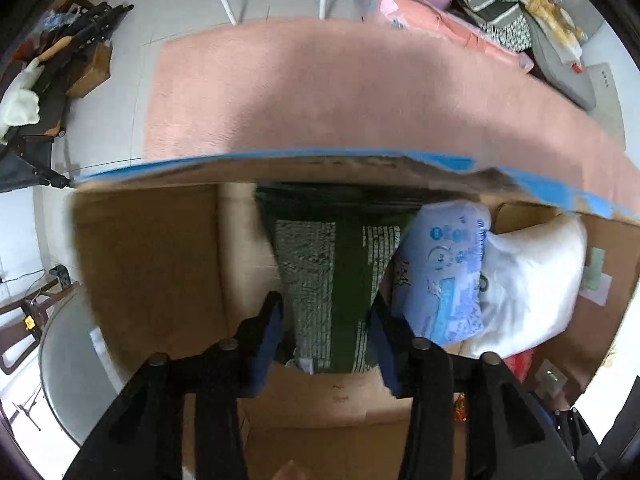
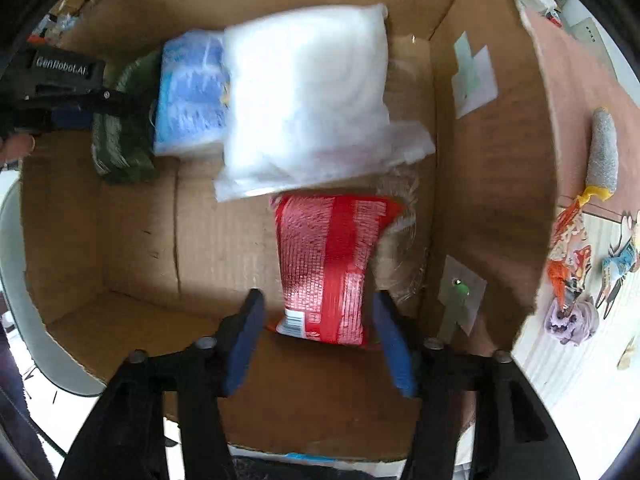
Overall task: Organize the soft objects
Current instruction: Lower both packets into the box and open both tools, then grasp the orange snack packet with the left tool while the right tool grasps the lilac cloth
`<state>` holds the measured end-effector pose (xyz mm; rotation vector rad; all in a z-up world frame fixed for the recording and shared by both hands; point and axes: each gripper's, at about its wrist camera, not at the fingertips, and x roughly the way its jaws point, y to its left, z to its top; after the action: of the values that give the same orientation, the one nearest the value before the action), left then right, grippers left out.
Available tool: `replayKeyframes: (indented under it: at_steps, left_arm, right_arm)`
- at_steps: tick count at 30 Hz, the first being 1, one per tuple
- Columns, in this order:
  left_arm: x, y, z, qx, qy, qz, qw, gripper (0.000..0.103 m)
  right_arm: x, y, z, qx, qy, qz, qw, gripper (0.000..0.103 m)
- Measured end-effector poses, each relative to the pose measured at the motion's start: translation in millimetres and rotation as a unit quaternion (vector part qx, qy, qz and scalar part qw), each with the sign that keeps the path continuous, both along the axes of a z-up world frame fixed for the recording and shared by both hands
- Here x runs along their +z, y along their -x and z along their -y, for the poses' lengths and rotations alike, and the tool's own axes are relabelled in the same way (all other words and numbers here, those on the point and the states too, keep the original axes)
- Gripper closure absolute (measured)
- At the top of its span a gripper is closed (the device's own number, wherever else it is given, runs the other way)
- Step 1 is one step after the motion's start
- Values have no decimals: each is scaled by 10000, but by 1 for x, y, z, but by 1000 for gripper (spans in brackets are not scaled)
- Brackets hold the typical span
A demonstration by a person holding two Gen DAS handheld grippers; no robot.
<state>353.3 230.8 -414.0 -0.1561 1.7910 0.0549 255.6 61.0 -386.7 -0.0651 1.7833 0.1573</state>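
The right gripper point(image 2: 318, 334) is reaching down into the cardboard box point(image 2: 472, 184), its blue pads spread apart on either side of the red packet point(image 2: 328, 264), which is lying on the box floor at lower centre of the right wrist view; contact with the pads cannot be confirmed. The packet's long axis is running straight ahead along the fingers, so this gripper is the nearer one to it. The left gripper point(image 1: 326, 338) is likewise standing apart, straddling the green packet point(image 1: 340, 276) at centre frame, long axis also running away from the fingers. Beyond, the blue packet point(image 2: 192, 96) and white bag point(image 2: 308, 104) are lying side by side. Motion blur is smearing all printed text, and the white bag is overlapping the red packet's far end.
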Motion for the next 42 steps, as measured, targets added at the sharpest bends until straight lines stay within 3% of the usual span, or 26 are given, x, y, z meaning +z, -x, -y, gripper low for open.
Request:
replayKeyframes:
  at_steps: [10, 17, 19, 23, 24, 26, 30, 32, 35, 42]
  left_arm:
    - [93, 36, -9, 36, 16, 839, 9965, 61]
    - [146, 103, -3, 23, -119, 1566, 9876, 57]
    - [153, 116, 2, 48, -164, 1677, 9857, 56]
    - [166, 147, 11, 13, -443, 1962, 9796, 43]
    - [169, 157, 12, 53, -453, 2017, 9784, 38]
    - [170, 166, 14, 93, -444, 2071, 9773, 14]
    - [177, 185, 19, 153, -524, 2187, 9743, 6]
    - [183, 194, 23, 156, -540, 2278, 9721, 4]
    - [188, 202, 26, 237, -482, 2316, 9713, 4]
    - [210, 217, 34, 319, -737, 2567, 9631, 4]
  right_arm:
    - [69, -8, 1, -51, -126, 505, 9986, 40]
    - [111, 16, 9, -48, -252, 955, 9951, 36]
    - [127, 24, 12, -42, -267, 1100, 9936, 36]
    - [145, 40, 22, -39, -246, 1362, 9904, 35]
    - [150, 43, 24, -44, -224, 1410, 9898, 35]
    - [161, 51, 27, -27, -227, 1547, 9877, 31]
    - [180, 63, 32, 22, -240, 1770, 9839, 22]
    - [189, 69, 33, 73, -228, 1883, 9818, 10]
    - [200, 78, 34, 163, -229, 2041, 9785, 0]
    - [206, 90, 40, 232, -423, 2055, 9775, 0]
